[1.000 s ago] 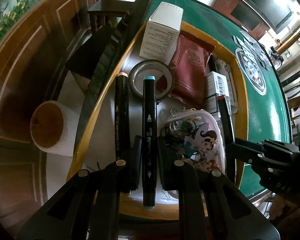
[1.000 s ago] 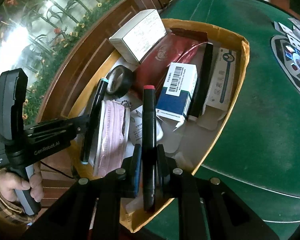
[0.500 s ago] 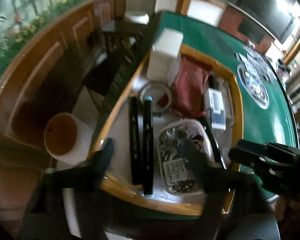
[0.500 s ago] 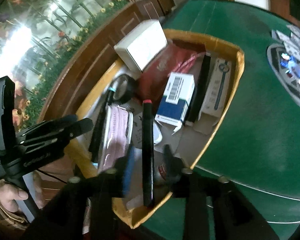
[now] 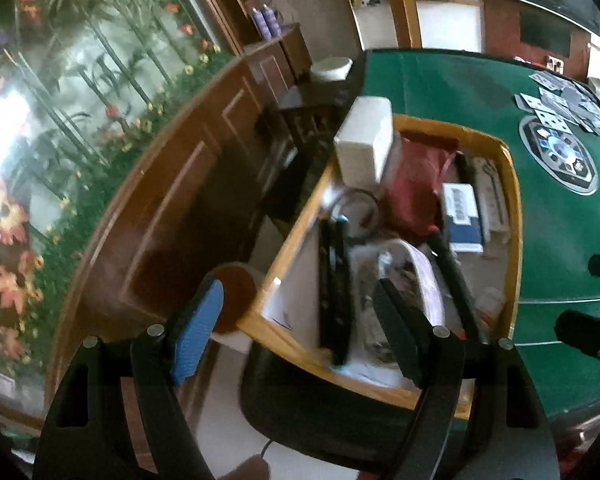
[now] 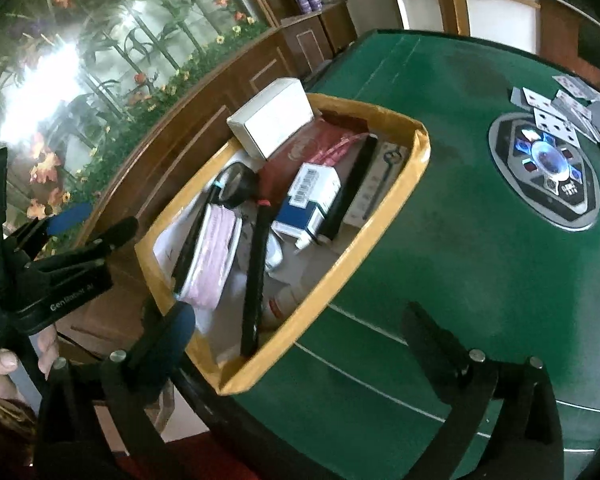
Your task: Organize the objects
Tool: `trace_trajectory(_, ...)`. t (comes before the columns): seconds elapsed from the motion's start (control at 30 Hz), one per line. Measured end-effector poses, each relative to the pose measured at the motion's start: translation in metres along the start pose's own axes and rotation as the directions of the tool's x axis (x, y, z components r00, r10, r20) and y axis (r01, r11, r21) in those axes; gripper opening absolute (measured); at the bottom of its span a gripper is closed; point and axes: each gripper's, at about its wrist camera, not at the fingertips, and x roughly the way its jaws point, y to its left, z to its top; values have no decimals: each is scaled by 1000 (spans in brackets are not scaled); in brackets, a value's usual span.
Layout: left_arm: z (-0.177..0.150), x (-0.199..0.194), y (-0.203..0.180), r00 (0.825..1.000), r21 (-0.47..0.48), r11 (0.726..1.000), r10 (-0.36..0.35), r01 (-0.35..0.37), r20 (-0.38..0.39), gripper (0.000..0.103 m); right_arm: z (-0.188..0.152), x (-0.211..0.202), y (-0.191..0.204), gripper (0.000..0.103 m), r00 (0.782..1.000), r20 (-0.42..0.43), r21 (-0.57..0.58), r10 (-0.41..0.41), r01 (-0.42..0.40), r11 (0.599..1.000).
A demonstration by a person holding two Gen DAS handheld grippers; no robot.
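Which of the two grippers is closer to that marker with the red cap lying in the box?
Right. The right gripper, open, hangs just over the lower end of the red-capped marker. The left gripper, also open, sits off beyond the box's left rim.

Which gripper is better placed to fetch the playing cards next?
Right, probably: the right gripper, jaws just opening with nothing between, hangs over the green table on the cardboard box's side nearest the playing cards.

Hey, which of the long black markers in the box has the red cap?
The marker lying alone down the middle of the box, red cap pointing away. The other two lie together by the left wall; one shows a teal cap.
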Motion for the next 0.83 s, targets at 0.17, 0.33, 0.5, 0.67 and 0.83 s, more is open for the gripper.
trace_trajectory(0.17, -7, -3, -19, 999, -9, 999, -31, 31, -34, 78, -10, -4, -6, 103, 999, -30, -24, -23, 22, 999)
trace_trajectory(0.33, -8, -3, -29, 990, -62, 992, -118, 114, -79, 78, -18, -12, -15, 103, 999, -39, -29, -36, 35, 999)
trace_trajectory(0.5, -7, -3, -41, 987, -71, 990, -129, 123, -95, 78, -24, -21, -29, 103, 998, -44, -11, -44, 43, 999)
trace_trajectory(0.67, -4, 0, -45, 982, -124, 983, -151, 137, -114, 78, -32, -37, -42, 103, 998, -25, 0, -62, 62, 998)
trace_trajectory(0.83, 1, -7, -73, 983, -90, 985, -157, 149, -95, 78, -45, -59, -79, 103, 995, -3, 90, -100, 100, 991)
